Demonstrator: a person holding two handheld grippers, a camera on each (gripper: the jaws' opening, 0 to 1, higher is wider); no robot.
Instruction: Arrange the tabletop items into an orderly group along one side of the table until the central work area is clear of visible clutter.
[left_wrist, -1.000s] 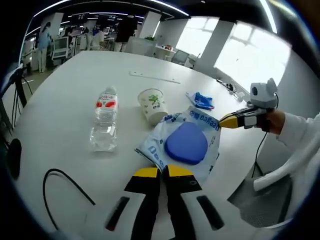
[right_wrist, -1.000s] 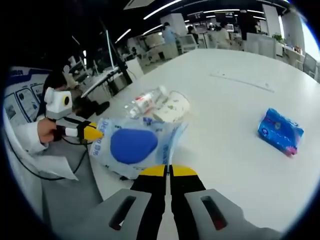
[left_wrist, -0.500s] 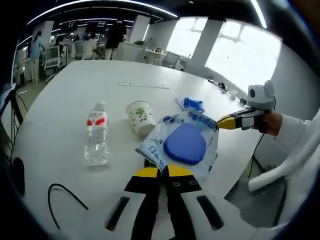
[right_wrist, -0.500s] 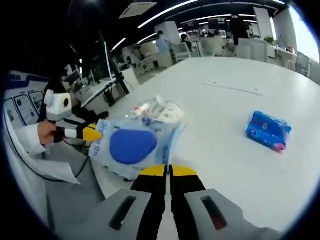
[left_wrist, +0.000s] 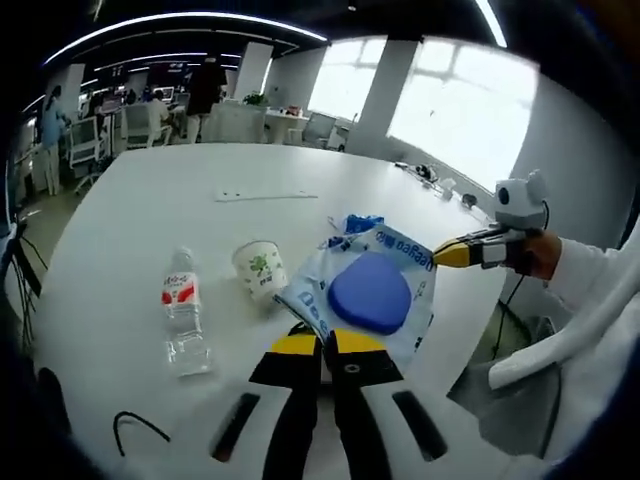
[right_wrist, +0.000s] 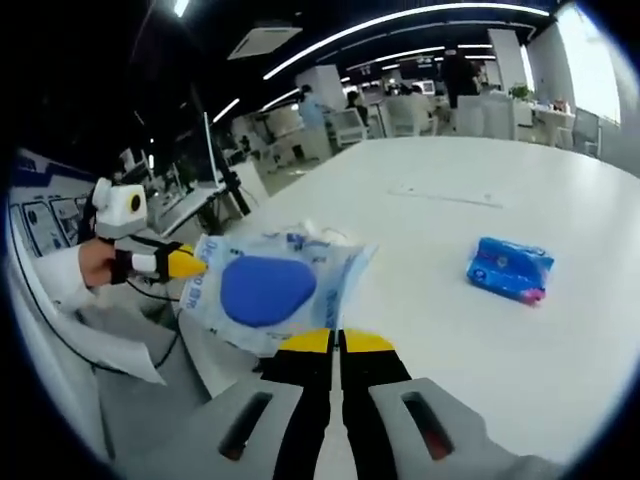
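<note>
The left gripper (left_wrist: 320, 343) and right gripper (right_wrist: 337, 342) each have their jaws pinched on opposite edges of the plastic bag (left_wrist: 368, 290), holding it stretched above the bench (left_wrist: 130, 220). At 9 o'clock stand a bottle (left_wrist: 183, 315) and paper cup (left_wrist: 259, 271).

- The left gripper view looks forward along its own closed jaws, from close above the white table (left_wrist: 130, 210), across the tabletop toward bright windows and a distant office.
- A blue-and-white bag (left_wrist: 365, 290) sits right at the jaw tips, very near the lens; a bottle (left_wrist: 182, 310) and a cup (left_wrist: 259, 270) lie a little farther off.
- The right gripper view faces the same bag (right_wrist: 265, 290) from the opposite side, equally near, looking toward dim desks.
- Both views share the bag, the table (right_wrist: 450, 220) and a blue packet (right_wrist: 508, 268).
- Each view catches the other gripper: the right one (left_wrist: 450, 253) and the left one (right_wrist: 185, 263).
</note>
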